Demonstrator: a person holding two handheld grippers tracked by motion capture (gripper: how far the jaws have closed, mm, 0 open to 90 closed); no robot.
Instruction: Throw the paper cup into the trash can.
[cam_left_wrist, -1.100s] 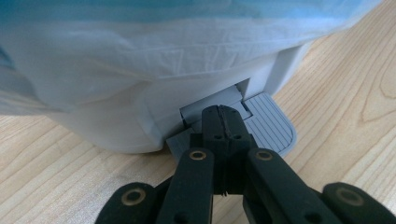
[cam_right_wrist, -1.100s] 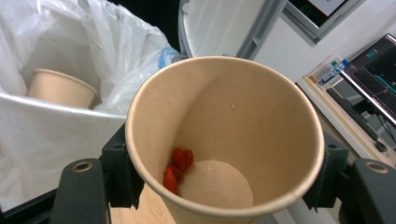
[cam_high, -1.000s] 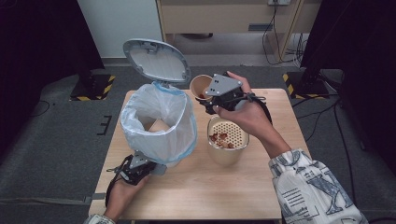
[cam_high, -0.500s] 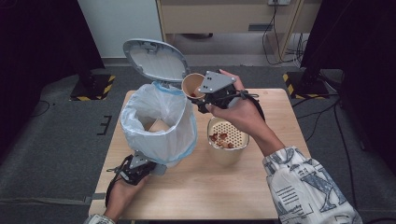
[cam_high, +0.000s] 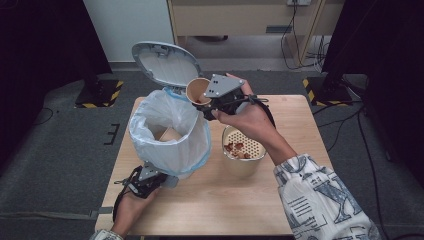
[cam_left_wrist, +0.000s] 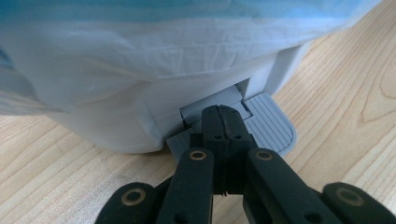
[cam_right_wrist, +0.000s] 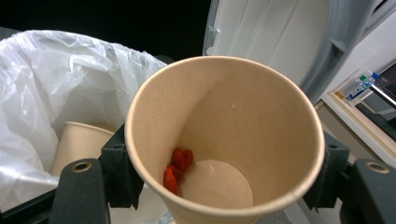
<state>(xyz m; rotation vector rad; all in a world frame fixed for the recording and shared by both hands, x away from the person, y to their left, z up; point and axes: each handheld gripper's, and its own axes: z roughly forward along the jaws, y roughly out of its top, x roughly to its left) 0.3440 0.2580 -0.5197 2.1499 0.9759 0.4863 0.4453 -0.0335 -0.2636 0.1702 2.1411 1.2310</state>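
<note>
- Left gripper (cam_left_wrist: 223, 122), nearest the person at the table's (cam_high: 280, 210) front edge, has its jaws fully closed on nothing and presses their tips down on the grey foot pedal (cam_left_wrist: 271, 128) at the base of the bin (cam_high: 170, 137); in the high view the same gripper (cam_high: 145, 181) sits just in front of the bin.
- That pressing, I judge, is what keeps the lid (cam_high: 165, 62) standing open behind the bag-lined mouth.
- Right gripper (cam_high: 207, 102) clamps a paper cup (cam_high: 198, 90) by its sides, one jaw on each side of the wall in the right gripper view.
- Cup (cam_right_wrist: 224, 140) is tilted, its mouth facing back along the gripper and its long axis leaning toward the bin; a few red bits (cam_right_wrist: 177, 168) lie low on its inner wall.
- Decisive relation: the cup hangs at the bin's far right rim, just beside the white bag liner (cam_right_wrist: 51, 88), not yet over the middle of the opening. The bin lies to the left of and below the gripper, so the move should run that way.
- Another paper cup (cam_high: 169, 134) already lies inside the bag.
- Round strainer bowl (cam_high: 243, 150) with brown scraps stands right of the bin, apart from it and below the right hand (cam_high: 250, 122).
- Farthest off, the open lid rises behind the held cup, near it.
</note>
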